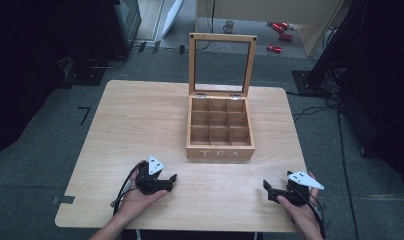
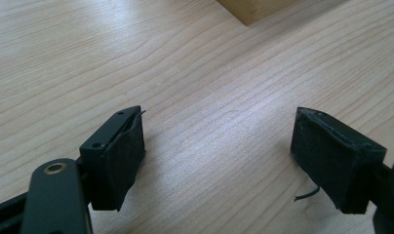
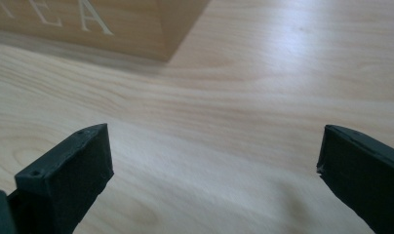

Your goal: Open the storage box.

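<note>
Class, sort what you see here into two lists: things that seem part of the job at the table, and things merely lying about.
Likely part of the job:
tea box, lid open, compartments empty
left gripper, open
right gripper, open
table

Lying about on the floor beyond:
red items
mug
cables

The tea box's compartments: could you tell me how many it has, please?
9, in a three-by-three grid inside the open tea box at the table's middle: three by the hinges, three across the centre, three nearest the front wall. All look empty.
</note>
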Motion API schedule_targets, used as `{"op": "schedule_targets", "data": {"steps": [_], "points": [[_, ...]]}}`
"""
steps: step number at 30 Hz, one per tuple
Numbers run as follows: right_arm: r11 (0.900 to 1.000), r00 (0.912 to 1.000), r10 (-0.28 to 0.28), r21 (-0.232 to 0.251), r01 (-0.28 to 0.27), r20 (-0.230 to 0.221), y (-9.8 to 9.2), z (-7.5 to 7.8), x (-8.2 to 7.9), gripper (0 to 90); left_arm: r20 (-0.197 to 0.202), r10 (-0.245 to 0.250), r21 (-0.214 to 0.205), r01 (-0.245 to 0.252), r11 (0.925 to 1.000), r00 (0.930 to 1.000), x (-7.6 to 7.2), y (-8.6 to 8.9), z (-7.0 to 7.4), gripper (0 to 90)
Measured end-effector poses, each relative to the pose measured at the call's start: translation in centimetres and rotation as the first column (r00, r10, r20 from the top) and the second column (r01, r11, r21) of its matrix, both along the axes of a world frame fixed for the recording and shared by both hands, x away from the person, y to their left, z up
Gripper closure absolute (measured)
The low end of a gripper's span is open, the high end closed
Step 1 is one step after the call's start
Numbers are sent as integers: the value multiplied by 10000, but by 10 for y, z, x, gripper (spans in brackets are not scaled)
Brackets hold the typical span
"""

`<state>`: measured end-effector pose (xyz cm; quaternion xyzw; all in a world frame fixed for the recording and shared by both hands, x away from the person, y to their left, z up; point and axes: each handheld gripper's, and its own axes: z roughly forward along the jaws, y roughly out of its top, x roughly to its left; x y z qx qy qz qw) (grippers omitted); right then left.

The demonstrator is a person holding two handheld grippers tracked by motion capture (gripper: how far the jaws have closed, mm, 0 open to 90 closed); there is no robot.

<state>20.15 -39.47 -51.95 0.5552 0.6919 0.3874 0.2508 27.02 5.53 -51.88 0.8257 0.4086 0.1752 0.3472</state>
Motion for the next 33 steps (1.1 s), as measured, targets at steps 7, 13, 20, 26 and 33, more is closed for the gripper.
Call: {"op": "schedule_targets", "data": {"steps": [7, 13, 20, 26, 33], "points": [[9966, 9981, -257, -800, 211, -568, 0, -4, -5, 0, -3, 21, 9, -21, 10000, 10000, 0, 0, 0, 205], [9950, 9889, -340, -980, 199, -1447, 3, -7, 0, 0, -25, 78, 21, -78, 10000, 10000, 0, 0, 0, 195], [9950, 9889, -339, -977, 198, -1446, 3, -7, 0, 0, -23, 74, 30, -74, 10000, 10000, 0, 0, 0, 195], [9950, 9886, -377, -974, 236, -1455, 4, -7, 1, 0, -22, 68, 35, -67, 10000, 10000, 0, 0, 0, 195], [9950, 9886, -371, -970, 230, -1458, 4, -7, 1, 0, -12, 46, 19, -46, 10000, 10000, 0, 0, 0, 195]]}}
